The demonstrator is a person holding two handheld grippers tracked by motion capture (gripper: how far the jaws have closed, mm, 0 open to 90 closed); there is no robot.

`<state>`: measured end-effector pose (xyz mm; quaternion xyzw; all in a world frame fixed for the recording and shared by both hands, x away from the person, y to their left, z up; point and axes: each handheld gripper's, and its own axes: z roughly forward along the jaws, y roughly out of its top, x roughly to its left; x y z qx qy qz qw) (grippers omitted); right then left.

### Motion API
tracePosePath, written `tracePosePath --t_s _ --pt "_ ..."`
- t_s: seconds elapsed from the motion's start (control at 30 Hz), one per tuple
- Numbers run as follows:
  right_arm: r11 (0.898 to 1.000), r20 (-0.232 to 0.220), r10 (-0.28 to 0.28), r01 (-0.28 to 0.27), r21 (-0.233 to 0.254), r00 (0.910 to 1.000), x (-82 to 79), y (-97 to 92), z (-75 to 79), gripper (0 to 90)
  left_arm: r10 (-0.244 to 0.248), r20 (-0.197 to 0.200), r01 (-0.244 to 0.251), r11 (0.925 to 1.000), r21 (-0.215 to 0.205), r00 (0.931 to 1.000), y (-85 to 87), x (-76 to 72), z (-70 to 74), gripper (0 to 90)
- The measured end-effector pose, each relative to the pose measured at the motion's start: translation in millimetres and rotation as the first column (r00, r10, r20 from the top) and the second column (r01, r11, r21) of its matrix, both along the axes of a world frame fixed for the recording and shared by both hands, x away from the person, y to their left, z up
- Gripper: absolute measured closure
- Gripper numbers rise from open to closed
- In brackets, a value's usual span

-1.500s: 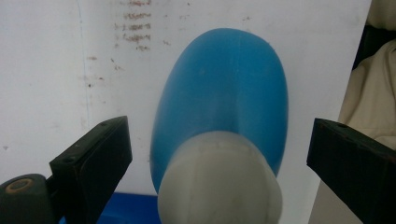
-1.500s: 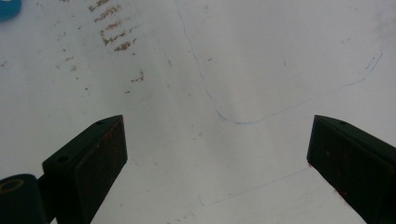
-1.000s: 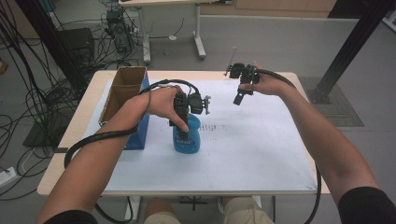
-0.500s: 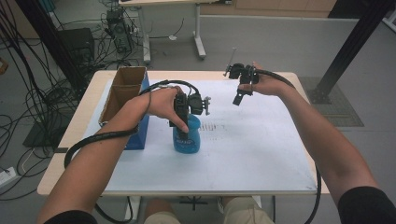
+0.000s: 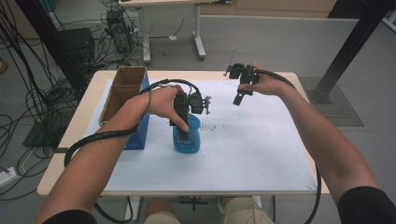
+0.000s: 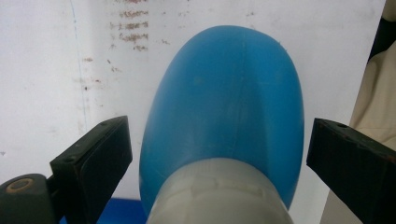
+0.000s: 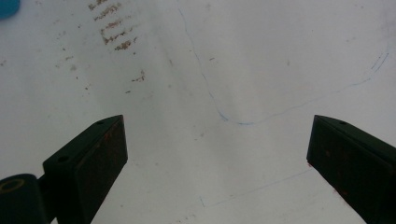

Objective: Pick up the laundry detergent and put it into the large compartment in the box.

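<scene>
The bottle [image 5: 187, 135] stands upright on the white surface [image 5: 261, 149], near a box [image 5: 122, 95]. Left tongs [image 6: 217, 144] are released around its neck, not touching. It seems light, smooth plastic, perhaps slippery; grip just under the cap. Right tongs [image 7: 217, 149] hang released, empty.

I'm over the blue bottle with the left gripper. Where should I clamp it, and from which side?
Probably the narrow pale neck. The blue bottle stands upright on the white table sheet, so come straight down from above, as the left gripper is now. Its open fingers already straddle the bottle without touching it. The body bulges wide below the neck, nearly filling the gap, so a lower grip looks tighter.
</scene>
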<state>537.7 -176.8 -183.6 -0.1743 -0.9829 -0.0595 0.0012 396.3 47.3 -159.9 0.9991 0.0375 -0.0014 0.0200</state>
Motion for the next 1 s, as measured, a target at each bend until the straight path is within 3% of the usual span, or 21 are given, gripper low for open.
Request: tracePosePath --t_s 1.0 --pt "1.000 -0.002 0.002 -0.002 0.007 1.0000 -0.1 -0.9 -0.9 4.9 0.002 0.019 -0.002 1.0000 0.005 0.9998 -0.9 -1.3 3.8 7.6"
